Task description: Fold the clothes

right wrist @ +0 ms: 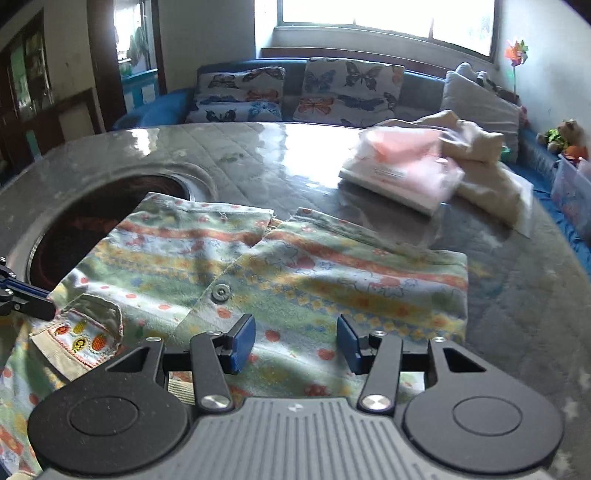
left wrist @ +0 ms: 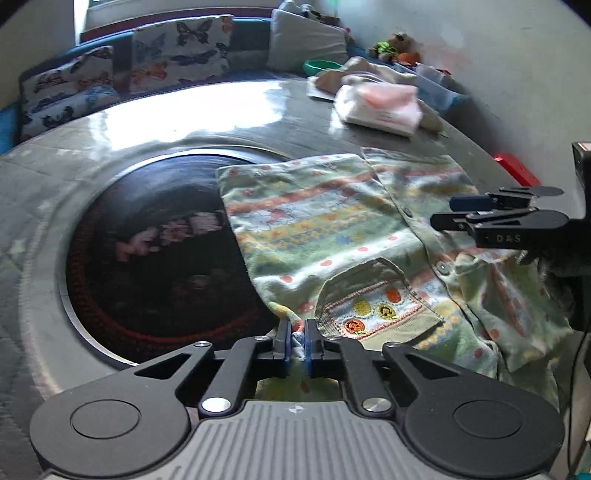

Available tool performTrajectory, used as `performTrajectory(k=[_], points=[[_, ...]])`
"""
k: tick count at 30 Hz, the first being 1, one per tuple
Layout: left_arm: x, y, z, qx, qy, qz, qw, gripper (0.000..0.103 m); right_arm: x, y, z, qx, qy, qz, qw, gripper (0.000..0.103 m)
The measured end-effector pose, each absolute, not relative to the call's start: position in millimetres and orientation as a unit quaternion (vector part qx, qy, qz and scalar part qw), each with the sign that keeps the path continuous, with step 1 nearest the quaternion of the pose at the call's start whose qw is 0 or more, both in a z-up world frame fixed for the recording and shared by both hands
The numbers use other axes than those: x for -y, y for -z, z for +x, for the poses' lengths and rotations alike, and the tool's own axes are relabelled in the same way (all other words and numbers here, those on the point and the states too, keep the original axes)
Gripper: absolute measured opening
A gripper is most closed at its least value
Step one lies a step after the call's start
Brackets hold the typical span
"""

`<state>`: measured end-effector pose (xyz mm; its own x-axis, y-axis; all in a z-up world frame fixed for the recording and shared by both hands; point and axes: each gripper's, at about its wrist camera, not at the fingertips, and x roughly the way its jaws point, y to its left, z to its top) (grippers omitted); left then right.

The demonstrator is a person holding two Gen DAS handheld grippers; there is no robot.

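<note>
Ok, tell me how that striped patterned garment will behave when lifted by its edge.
The patterned garment looks floppy: it lies flat and rumpled, so it will likely drape and sag. Pinched only where the left tongs grip, it will probably hang unevenly. It seems light, thin fabric.

Round grey quilted table (right wrist: 229, 147) with dark central recess (left wrist: 155, 258), butterfly-print cushions (right wrist: 351, 92) on blue sofa (right wrist: 162, 110), grey pillow (left wrist: 306, 40), stuffed toy (right wrist: 565, 134), bright window (right wrist: 388, 14), pinwheel (right wrist: 516, 51)

A blue sofa (right wrist: 166, 107) stands behind the round grey table (right wrist: 240, 147), with butterfly cushions (right wrist: 351, 92) and a grey pillow (right wrist: 480, 99) on it. Above the sofa a bright window (right wrist: 388, 18) throws glare on the tabletop. Left of the sofa is a doorway (right wrist: 133, 48).
</note>
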<state>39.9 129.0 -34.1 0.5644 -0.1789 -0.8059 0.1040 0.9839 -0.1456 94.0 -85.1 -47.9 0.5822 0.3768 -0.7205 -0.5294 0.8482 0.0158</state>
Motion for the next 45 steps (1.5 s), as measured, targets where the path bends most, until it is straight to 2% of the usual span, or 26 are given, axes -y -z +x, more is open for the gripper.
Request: performTrajectory(k=[11,14,17,24,26,30,34,39,45], points=[[-215,31,15,-0.455,-0.028,-0.046,0.889,0.008,-20,55,97,-0.348,-0.328,-0.125,0.869,0.053],[-233,32,6,-0.456,-0.048,-0.054,0.887,0.008,-48,59,97,-0.347,-0.35,-0.131,0.86,0.057],[-244,32,-1,-0.453,-0.053,-0.066,0.887,0.008,-56,52,94,-0.341,-0.362,-0.132,0.857,0.049],[-250,22,-13,-0.433,-0.06,-0.075,0.896,0.024,-38,8,58,-0.324,-0.408,-0.13,0.844,0.049],[-250,17,-16,-0.425,-0.061,-0.072,0.9,0.026,-33,2,36,-0.331,-0.434,-0.141,0.826,0.049],[-250,5,-30,-0.406,-0.069,-0.06,0.909,0.041,-23,5,-10,-0.344,-0.468,-0.162,0.798,0.047],[-248,-7,-48,-0.394,-0.07,-0.063,0.914,0.041,1,7,-31,-0.337,-0.447,-0.164,0.812,0.042],[-225,-15,-64,-0.381,-0.039,-0.077,0.921,0.042,23,5,-10,-0.337,-0.387,-0.144,0.846,0.04],[-185,-6,-64,-0.381,0.006,-0.088,0.92,0.045,-11,4,-25,-0.336,-0.461,-0.124,0.812,0.039]])
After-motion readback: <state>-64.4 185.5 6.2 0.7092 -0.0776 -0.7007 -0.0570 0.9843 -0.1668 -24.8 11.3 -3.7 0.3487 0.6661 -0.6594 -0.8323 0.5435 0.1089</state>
